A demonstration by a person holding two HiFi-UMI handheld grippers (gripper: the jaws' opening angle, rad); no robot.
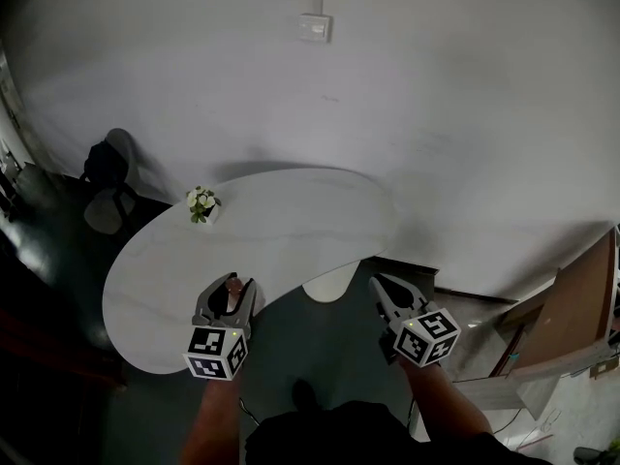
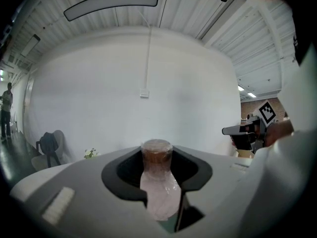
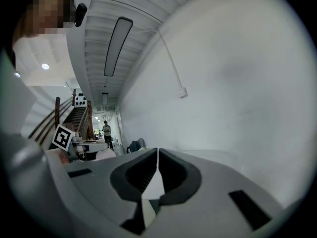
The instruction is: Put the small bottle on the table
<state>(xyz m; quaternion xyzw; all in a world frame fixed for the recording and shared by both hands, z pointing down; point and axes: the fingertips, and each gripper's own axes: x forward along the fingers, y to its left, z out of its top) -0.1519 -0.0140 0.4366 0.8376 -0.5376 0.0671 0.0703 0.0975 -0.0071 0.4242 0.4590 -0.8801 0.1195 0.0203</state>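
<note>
At the near left edge of the counter [image 1: 291, 223], my left tongs [image 1: 228, 300] are clamped on the small bottle [image 2: 157, 180], with its brownish top poking out between the jaw tips, right over the counter's rim. Honestly can't tell if it's touching the surface. My right tongs [image 3: 156, 157] are pinched together with nothing in them, hanging off past the counter's near right edge. A little flower pot [image 1: 201, 204] sits on the counter's far left, well apart from the bottle.
</note>
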